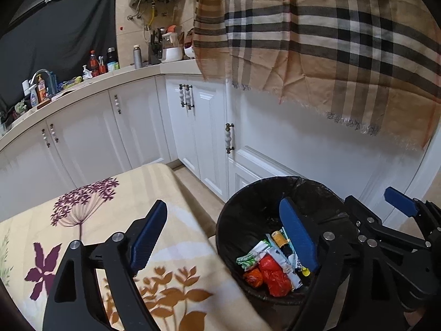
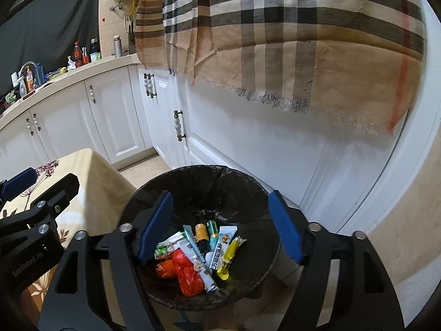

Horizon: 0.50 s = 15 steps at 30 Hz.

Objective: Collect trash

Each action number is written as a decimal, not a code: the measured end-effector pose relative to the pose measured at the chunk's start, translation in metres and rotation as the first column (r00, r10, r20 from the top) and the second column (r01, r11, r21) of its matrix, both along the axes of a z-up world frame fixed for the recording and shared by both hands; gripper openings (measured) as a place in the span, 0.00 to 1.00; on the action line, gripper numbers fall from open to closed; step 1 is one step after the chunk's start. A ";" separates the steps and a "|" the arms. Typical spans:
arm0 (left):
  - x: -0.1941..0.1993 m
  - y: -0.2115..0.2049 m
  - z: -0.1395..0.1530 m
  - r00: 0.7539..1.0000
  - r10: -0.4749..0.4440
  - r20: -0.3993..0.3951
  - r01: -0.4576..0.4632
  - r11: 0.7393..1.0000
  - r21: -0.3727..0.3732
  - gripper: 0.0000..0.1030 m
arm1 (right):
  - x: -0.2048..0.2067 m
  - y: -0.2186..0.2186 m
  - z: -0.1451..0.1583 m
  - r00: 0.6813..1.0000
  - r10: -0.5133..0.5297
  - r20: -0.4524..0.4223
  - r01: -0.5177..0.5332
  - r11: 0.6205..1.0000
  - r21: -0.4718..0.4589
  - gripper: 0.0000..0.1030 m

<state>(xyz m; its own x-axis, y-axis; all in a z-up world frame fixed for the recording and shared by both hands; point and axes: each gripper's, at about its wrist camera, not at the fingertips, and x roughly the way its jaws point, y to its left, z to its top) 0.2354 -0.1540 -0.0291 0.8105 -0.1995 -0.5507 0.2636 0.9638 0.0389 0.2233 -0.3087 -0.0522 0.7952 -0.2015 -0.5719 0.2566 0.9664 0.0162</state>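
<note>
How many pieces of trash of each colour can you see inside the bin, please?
In the bin, from the right wrist view:
Orange-red plastic bags: 2
Batteries: 2
Yellow wrapper: 1
Green-and-white wrapper: 1
White or blue printed sachets: 3
Total: 9

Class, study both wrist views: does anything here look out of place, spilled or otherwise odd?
Nothing is spilled: the wrappers lie inside the black bin. One oddity: a plaid cloth hangs over the white cabinets. Both grippers, left and right, are open and empty.
</note>
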 end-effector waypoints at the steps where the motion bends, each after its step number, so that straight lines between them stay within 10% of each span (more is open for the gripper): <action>1: -0.002 0.002 0.001 1.000 0.004 0.003 -0.004 1.000 0.000 0.80 | -0.003 0.002 0.002 1.000 0.000 0.003 0.000 1.000 -0.002 0.73; 15: -0.053 0.047 0.015 0.997 0.067 0.031 -0.067 0.998 -0.003 0.81 | -0.053 0.044 0.021 0.998 0.056 0.028 -0.056 0.998 -0.003 0.77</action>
<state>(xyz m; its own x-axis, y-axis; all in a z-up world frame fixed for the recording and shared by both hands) 0.1828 -0.1067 -0.0141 0.8388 -0.1458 -0.5245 0.1975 0.9793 0.0438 0.1700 -0.2648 -0.0312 0.8212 -0.1572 -0.5486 0.2014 0.9793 0.0209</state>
